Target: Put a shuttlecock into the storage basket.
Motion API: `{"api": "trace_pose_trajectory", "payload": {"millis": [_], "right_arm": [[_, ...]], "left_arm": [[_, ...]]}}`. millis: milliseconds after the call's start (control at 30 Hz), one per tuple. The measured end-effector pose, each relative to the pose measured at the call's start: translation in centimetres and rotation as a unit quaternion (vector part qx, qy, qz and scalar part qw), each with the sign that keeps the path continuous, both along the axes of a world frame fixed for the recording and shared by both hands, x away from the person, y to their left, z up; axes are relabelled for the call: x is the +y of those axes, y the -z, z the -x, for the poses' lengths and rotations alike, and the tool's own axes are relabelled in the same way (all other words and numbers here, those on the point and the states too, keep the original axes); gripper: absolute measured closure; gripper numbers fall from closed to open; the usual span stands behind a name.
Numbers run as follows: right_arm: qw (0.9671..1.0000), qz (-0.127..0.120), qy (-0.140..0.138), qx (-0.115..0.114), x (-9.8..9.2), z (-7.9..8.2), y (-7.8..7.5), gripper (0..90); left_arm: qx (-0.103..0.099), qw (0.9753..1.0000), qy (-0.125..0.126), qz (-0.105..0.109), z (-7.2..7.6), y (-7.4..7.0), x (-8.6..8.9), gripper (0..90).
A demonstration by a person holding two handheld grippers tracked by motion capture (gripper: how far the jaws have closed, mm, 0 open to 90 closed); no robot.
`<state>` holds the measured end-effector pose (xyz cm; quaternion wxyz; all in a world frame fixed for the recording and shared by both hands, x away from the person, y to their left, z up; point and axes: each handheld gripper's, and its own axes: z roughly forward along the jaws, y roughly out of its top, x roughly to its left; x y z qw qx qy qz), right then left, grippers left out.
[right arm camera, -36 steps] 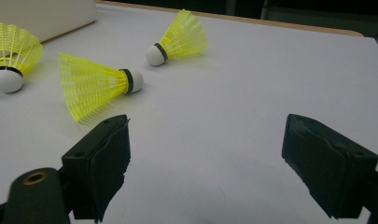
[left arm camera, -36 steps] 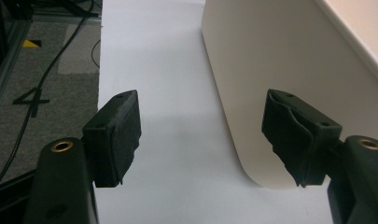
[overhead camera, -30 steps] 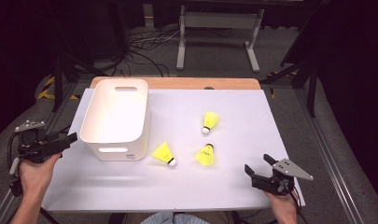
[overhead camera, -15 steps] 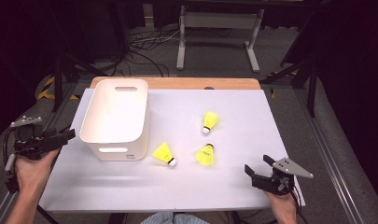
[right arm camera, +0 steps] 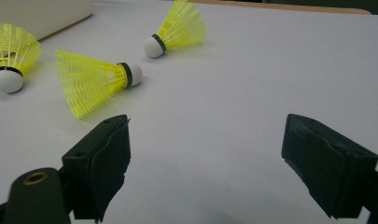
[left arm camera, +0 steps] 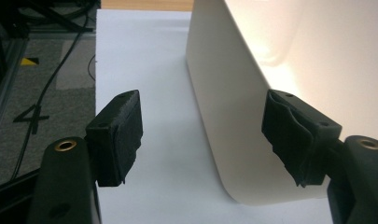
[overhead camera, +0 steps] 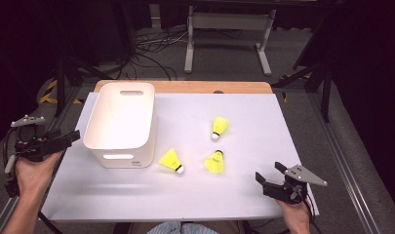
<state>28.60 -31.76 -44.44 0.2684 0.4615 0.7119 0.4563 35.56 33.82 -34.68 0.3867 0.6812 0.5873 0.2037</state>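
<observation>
table [overhead camera: 185, 195]: white sheet | bin [overhead camera: 119, 122]: nothing visible inside, sits left-centre | 3 shuttlecocks loose on sheet right of bin: [overhead camera: 171, 160] just beside it, [overhead camera: 215, 162], [overhead camera: 219, 126] | my left gripper [overhead camera: 70, 138] has drifted outward off the left edge, released, straddling bin wall line | right gripper [overhead camera: 270, 175] unmoved, released, nearest the middle shuttlecock | no pick started yet

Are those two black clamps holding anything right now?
No. The left tool is open beside the white bin; the right tool is open short of the yellow shuttlecocks.
</observation>
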Motion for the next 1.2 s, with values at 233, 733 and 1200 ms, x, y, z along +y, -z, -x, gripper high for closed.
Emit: {"api": "trace_pose_trajectory", "payload": {"millis": [233, 733, 1200], "right_arm": [[1.0, 0.002, -0.002, 0.0, 0.0, 0.0, 0.0, 15.7], [1.0, 0.002, -0.004, 0.0, 0.0, 0.0, 0.1, 15.7], [1.0, 0.003, -0.005, 0.0, 0.0, 0.0, 0.1, 15.7]], "left_arm": [[-0.002, 0.9999, 0.015, -0.003, -0.4, -0.7, -1.1, 29.7], [-0.007, 0.9995, 0.032, 0.004, -1.2, -1.2, -2.5, 31.6], [-0.016, 0.9982, 0.057, 0.01, -1.9, -1.8, -4.6, 32.8]]}}
